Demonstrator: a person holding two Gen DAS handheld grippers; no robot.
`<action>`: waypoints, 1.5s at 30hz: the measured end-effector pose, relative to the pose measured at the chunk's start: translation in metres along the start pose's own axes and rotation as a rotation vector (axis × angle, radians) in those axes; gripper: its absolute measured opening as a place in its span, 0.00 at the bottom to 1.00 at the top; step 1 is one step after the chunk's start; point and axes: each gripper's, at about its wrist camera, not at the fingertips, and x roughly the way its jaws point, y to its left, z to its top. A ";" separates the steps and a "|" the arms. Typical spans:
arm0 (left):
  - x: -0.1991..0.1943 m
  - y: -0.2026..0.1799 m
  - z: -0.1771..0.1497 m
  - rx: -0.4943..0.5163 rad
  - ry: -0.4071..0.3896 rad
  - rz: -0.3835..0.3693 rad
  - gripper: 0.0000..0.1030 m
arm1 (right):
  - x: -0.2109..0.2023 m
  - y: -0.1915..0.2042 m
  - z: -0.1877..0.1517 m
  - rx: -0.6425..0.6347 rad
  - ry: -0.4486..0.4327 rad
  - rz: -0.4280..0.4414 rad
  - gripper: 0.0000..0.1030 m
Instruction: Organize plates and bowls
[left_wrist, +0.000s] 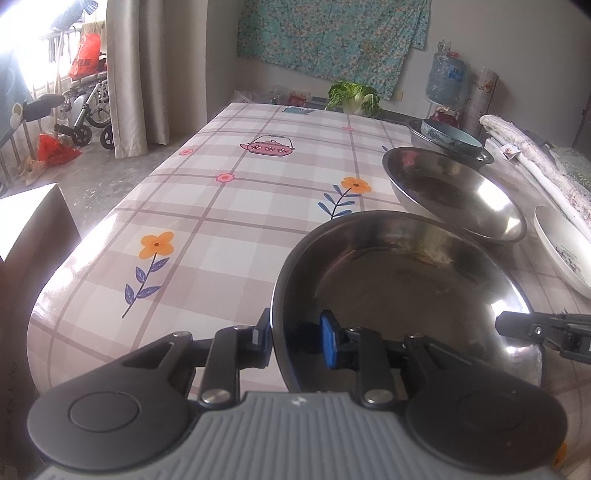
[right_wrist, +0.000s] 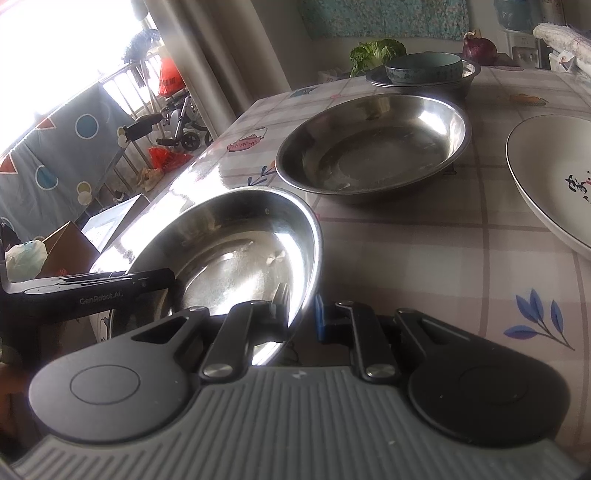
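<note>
I hold the near steel bowl by its rim with both my grippers. My right gripper is pinched tight on the rim, one finger inside the bowl and one outside. My left gripper sits over the rim on the other side. Its fingers are a little apart, and the inner blue pad does not seem to press the metal. The bowl is tilted, near the table edge. Just behind this bowl sits a second steel bowl, flat on the table. Farther behind that one is a green bowl sitting inside a steel basin. To the right of the near bowl lies a white plate.
</note>
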 end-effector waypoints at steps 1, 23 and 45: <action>0.000 -0.001 0.001 0.000 -0.003 0.001 0.26 | 0.000 0.000 0.000 0.000 0.001 -0.001 0.12; 0.000 -0.008 -0.001 0.018 0.005 -0.007 0.28 | -0.003 -0.003 0.001 0.006 -0.009 -0.018 0.12; -0.003 -0.008 -0.001 0.001 -0.013 -0.035 0.32 | -0.001 -0.003 0.000 0.007 -0.007 -0.020 0.13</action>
